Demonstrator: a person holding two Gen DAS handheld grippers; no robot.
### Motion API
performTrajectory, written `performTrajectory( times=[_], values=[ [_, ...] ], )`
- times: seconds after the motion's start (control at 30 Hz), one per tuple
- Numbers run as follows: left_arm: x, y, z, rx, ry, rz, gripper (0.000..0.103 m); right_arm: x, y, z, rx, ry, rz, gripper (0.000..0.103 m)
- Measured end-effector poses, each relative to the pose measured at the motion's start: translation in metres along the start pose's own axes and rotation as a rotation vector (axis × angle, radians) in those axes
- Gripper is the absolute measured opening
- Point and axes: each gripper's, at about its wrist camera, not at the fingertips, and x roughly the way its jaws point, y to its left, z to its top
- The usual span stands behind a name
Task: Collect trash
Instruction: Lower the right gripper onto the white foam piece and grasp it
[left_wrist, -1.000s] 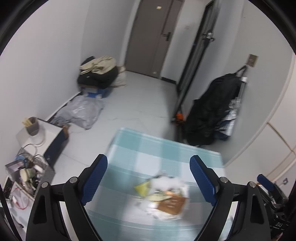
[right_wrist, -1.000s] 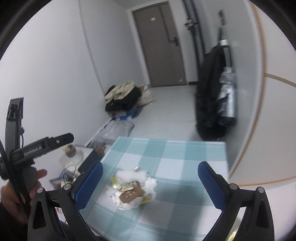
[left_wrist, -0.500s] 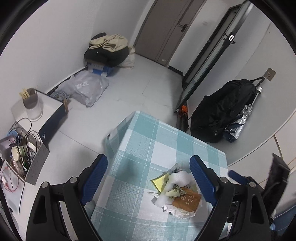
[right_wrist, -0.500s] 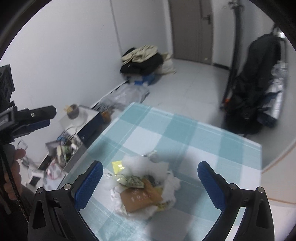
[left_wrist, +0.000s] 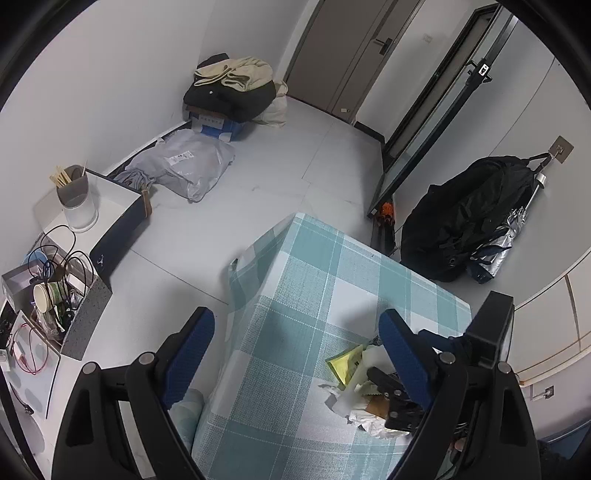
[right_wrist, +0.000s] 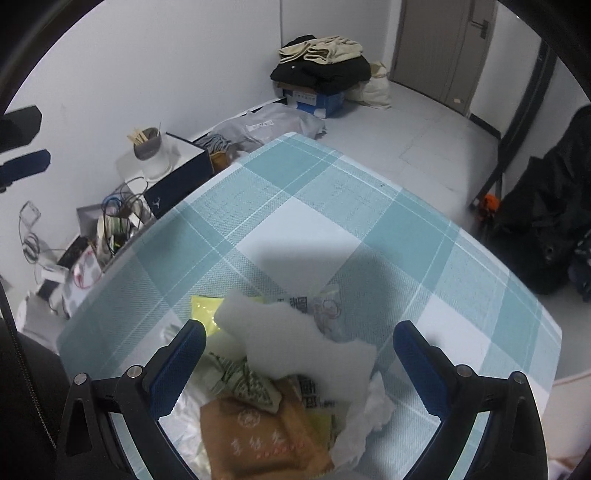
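On brown packet (right_wrist: 258, 439), unreadable printed characters

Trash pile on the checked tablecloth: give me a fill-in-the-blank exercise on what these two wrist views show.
1. The trash pile lies on a tablecloth checked in white and ____.
2. The right tool hangs over the pile with its jaws ____.
3. The top piece in the pile is a white foam scrap; the packet under it is ____ in colour.
4. The left tool holds ____.

Missing words: teal; open; brown; nothing
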Motion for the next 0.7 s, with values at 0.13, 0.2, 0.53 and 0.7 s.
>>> performTrajectory(
  times=[0.13, 0.2, 0.53, 0.7],
  values=[
    [0.003, -0.001, 0.001, 0.005, 0.008, 0.011, 0.089, 0.009, 0.002, 0.0, -0.011, 0.027, -0.004, 0.087],
    [0.005, -0.001, 0.001, 0.003, 0.017, 0.011, 0.089, 0.011, 0.002, 0.0, -0.014, 0.032, -0.001, 0.087],
    [0.01, -0.001, -0.001, 0.001, 0.04, 0.032, 0.089, 0.005, 0.001, 0.002, -0.027, 0.024, 0.041, 0.05],
    [0.012, -0.005, -0.001, 0.01, 0.044, 0.036, 0.089, 0.0, -0.005, 0.003, 0.004, 0.017, 0.044, 0.048]
  ],
)
